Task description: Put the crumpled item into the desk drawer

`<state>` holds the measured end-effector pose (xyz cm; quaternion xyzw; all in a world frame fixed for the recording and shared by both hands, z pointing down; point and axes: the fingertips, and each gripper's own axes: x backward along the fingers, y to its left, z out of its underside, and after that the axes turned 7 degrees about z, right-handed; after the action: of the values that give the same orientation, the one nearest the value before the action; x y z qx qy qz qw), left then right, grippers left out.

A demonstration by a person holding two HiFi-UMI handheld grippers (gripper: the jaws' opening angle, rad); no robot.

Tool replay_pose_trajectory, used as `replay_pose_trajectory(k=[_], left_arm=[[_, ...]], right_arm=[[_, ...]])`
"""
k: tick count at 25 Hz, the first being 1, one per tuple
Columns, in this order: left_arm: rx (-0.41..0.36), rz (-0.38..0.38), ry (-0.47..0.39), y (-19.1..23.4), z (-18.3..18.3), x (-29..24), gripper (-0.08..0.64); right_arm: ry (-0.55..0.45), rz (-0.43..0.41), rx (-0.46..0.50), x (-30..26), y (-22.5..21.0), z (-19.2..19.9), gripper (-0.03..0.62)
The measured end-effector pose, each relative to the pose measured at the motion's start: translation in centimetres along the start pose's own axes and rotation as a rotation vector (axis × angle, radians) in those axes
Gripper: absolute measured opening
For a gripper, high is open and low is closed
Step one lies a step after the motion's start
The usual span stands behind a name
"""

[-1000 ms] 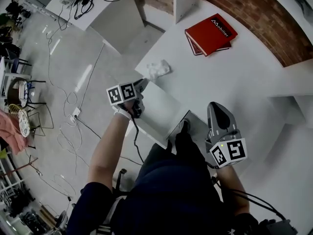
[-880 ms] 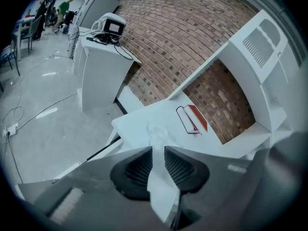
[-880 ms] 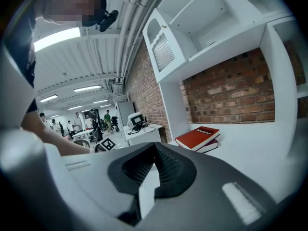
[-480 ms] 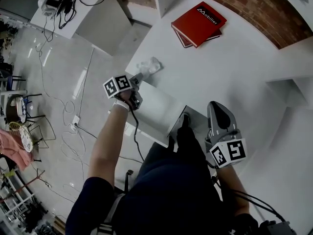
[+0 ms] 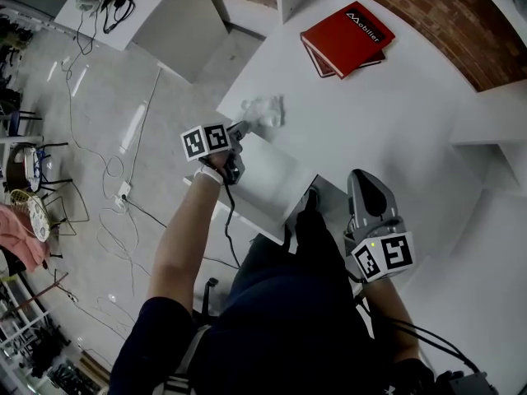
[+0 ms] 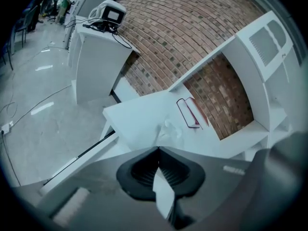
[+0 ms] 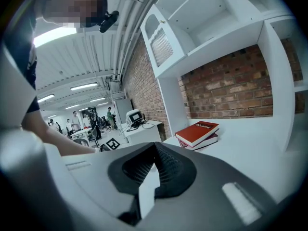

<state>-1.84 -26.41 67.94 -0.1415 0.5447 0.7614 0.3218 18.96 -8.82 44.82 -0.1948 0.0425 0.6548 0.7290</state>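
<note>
The right gripper (image 5: 360, 176), a smooth grey plastic shell with a marker cube at its rear, is nearest, held low at 5 o'clock in the head view, above the person's lap. In the right gripper view (image 7: 155, 144) its ribbed black jaw pads are pressed together with nothing between them.

At 10 o'clock from it, the white flat-sided desk drawer (image 5: 268, 179) stands pulled out from the front edge of the smooth white tabletop (image 5: 395, 113). The left gripper (image 5: 244, 127) is held over the drawer's far corner. In the left gripper view (image 6: 158, 148) its jaws also meet at the tips and grip nothing.

The crumpled white item (image 5: 265, 109), a soft wrinkled wad with an irregular outline, lies on the tabletop near its left front corner. It sits just beyond the left gripper's tips, at about 2 o'clock from them in the head view. In the left gripper view it (image 6: 169, 129) shows at 12 o'clock, directly above the closed tips, outside the jaws and outside the drawer.

Farther back, at 1 o'clock, two stacked red hardback books (image 5: 346, 35) lie flat near the rough red brick wall (image 5: 461, 23).
</note>
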Motion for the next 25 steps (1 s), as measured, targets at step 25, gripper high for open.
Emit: replay_pose_trajectory(k=[25], left_arm=[[-0.450, 0.053, 0.402, 0.0, 8.8, 8.9, 0.002]], right_arm=[[0.065, -0.245, 0.080, -3.4, 9.7, 1.2, 0.002]])
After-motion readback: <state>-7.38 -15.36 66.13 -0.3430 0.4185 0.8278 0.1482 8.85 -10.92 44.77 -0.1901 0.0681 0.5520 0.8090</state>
